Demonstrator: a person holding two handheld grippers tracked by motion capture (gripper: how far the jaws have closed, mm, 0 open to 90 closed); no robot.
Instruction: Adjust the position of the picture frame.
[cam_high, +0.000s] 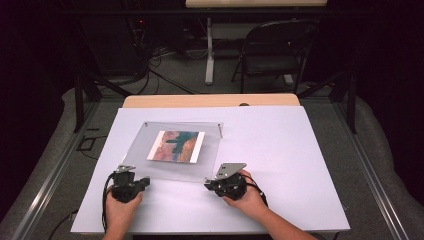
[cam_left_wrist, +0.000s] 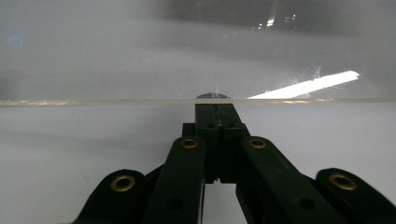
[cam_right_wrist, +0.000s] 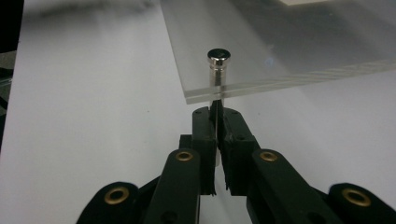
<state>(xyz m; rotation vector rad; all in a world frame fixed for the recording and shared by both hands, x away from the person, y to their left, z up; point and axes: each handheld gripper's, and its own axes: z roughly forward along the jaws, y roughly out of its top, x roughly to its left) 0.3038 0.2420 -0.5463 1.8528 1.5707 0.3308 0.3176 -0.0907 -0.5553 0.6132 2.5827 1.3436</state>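
The clear acrylic frame (cam_high: 172, 150) with its picture (cam_high: 176, 146) lies flat on my table's white sheet (cam_high: 280, 165). My left tongs (cam_left_wrist: 214, 105) are together at its near left corner. My right tongs (cam_right_wrist: 217, 109) have just closed at the near right corner, below the metal standoff (cam_right_wrist: 218, 63).

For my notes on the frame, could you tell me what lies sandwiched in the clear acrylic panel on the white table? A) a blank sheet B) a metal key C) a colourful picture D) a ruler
C: the high view shows a colourful picture in reddish and teal tones with white side margins, lying inside the clear acrylic panel.
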